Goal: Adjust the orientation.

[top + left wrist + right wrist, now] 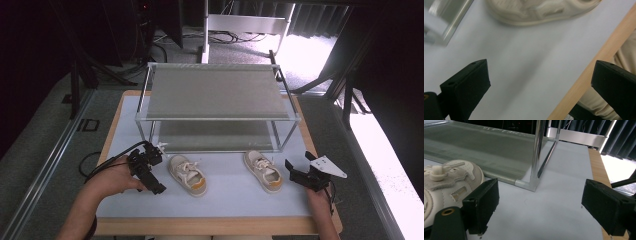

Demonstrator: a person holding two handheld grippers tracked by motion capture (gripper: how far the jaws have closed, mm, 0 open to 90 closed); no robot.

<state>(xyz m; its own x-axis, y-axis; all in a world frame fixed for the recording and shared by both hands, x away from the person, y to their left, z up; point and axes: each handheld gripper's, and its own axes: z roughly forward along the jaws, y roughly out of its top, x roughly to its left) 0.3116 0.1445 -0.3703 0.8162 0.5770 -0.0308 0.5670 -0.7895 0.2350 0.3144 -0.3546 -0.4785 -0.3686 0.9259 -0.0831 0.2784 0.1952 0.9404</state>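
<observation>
Shoes on counter, side by side in front of metal shoe rack: left shoe with orange heel patch, right shoe near rack's right front leg. Left tongs just left of left shoe, spread wide, holding nothing; in left gripper view left shoe's sole edge lies beyond jaws, wooden counter edge crossing at right. Right tongs just right of right shoe, spread wide, empty; right gripper view shows right shoe beside left jaw, rack leg ahead
</observation>
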